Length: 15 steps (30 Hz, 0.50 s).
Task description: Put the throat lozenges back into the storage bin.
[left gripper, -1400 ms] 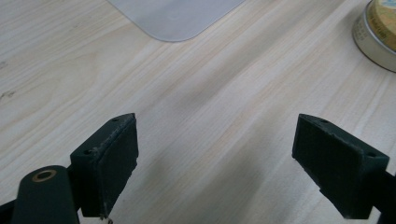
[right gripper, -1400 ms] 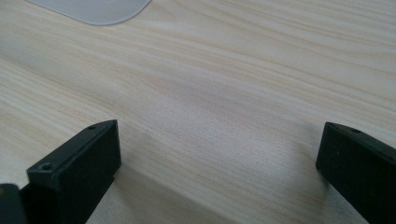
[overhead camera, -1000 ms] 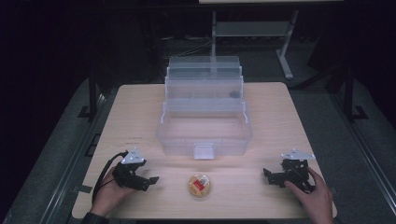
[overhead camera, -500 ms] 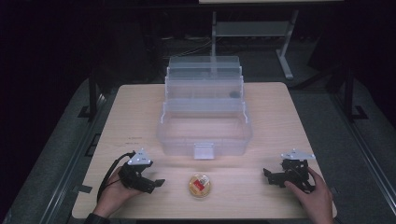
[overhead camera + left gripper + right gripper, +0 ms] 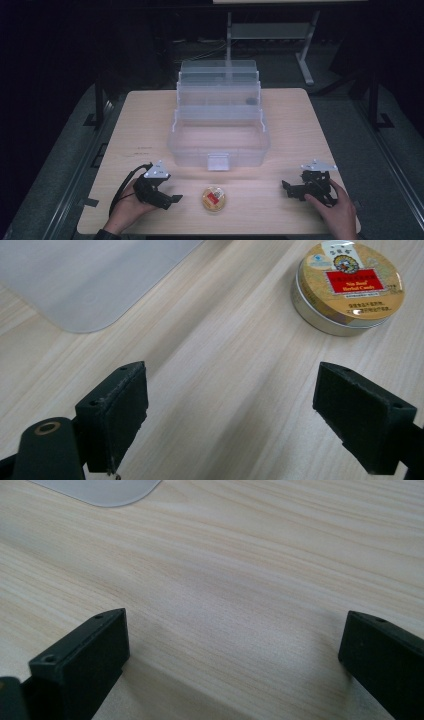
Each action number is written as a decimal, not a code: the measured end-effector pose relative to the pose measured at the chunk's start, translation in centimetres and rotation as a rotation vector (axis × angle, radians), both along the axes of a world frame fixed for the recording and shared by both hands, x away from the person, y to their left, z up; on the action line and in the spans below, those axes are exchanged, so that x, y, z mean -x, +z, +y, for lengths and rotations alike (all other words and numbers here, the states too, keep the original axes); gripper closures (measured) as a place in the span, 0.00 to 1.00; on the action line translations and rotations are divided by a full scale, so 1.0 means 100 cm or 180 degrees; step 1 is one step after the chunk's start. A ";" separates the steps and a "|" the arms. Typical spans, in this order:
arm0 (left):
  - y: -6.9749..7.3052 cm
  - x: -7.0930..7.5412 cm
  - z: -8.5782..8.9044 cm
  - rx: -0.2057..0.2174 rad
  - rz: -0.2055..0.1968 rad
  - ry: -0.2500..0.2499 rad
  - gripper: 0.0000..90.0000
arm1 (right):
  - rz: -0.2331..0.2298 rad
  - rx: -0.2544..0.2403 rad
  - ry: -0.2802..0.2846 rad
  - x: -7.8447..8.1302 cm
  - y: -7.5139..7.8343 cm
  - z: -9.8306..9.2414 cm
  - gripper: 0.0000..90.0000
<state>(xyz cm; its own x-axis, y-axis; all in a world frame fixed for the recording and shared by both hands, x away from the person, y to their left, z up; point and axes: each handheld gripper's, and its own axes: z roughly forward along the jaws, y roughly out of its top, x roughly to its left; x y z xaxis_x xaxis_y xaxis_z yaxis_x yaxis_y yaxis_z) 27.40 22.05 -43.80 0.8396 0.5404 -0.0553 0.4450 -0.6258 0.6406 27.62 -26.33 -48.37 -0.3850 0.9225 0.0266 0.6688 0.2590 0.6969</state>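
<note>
- While both claws sit low near the bench's front edge, I log the items as follows.
- Round tin (image 5: 213, 198): gold lid with a red label, lying flat near the front edge, about midway between the two claws and just before the latch of the clear box. I judge it the piece to be picked up, laid out where either hand can reach it.
- Left claw (image 5: 169, 199): jaws spread wide and empty, pointed toward the tin, which shows ahead and right of the jaws in the left gripper view (image 5: 350, 287), near but not touching. The wide spread looks set to straddle the tin's rim.
- Right claw (image 5: 291, 189): jaws spread, empty, low over bare wood toward the front right corner; I read it as parked in reserve.
- Clear box (image 5: 220, 145): tiered plastic organiser, opened, at the bench's middle, trays stepping toward the far edge; open, I judge, to receive the tin.
- Bench (image 5: 300, 115): pale wood.
</note>
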 end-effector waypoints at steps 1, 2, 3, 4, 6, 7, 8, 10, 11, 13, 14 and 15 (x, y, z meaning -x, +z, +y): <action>0.000 0.000 -0.001 0.0008 0.0006 -0.0012 0.15 | 0.0001 0.0000 -0.0001 0.000 0.000 0.000 0.00; 0.000 0.000 -0.003 -0.0004 0.0000 -0.0038 0.15 | 0.0001 0.0001 -0.0001 0.000 0.000 0.000 0.00; 0.000 0.000 -0.004 -0.0009 0.0007 -0.0051 0.15 | 0.0001 0.0001 -0.0001 0.000 0.000 0.000 0.00; 0.000 0.000 -0.005 -0.0006 0.0010 -0.0057 0.15 | 0.0001 0.0001 -0.0002 0.000 0.000 0.000 0.00; 0.000 0.001 -0.006 0.0020 0.0013 -0.0063 0.15 | 0.0001 0.0000 -0.0001 0.000 0.000 0.000 0.00; 0.002 0.002 -0.008 0.0048 0.0034 -0.0088 0.15 | 0.0000 0.0002 -0.0001 0.000 0.000 0.000 0.00; 0.002 0.002 -0.008 0.0048 0.0034 -0.0088 0.15 | 0.0000 0.0002 -0.0001 0.000 0.000 0.000 0.00; 0.003 0.002 -0.013 0.0062 0.0026 -0.0132 0.15 | 0.0000 0.0002 -0.0001 0.000 0.000 0.000 0.00; 0.004 0.003 -0.014 0.0057 0.0027 -0.0150 0.15 | 0.0000 0.0001 -0.0001 0.000 0.000 0.000 0.00; 0.004 0.003 -0.017 0.0083 0.0037 -0.0157 0.15 | 0.0000 0.0002 -0.0002 0.000 0.000 0.000 0.00; 0.004 0.003 -0.017 0.0083 0.0037 -0.0157 0.15 | 0.0000 0.0002 -0.0002 0.000 0.000 0.000 0.00; 0.005 0.003 -0.019 0.0084 0.0049 -0.0189 0.15 | 0.0000 0.0001 -0.0001 0.000 0.000 0.000 0.00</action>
<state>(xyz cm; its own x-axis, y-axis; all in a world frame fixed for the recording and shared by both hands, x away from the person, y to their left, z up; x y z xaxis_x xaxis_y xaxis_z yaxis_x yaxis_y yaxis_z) 27.07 20.15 -43.30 0.8690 0.4879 -0.0820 0.4176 -0.6343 0.6506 27.62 -26.33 -48.36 -0.3846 0.9227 0.0263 0.6689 0.2589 0.6968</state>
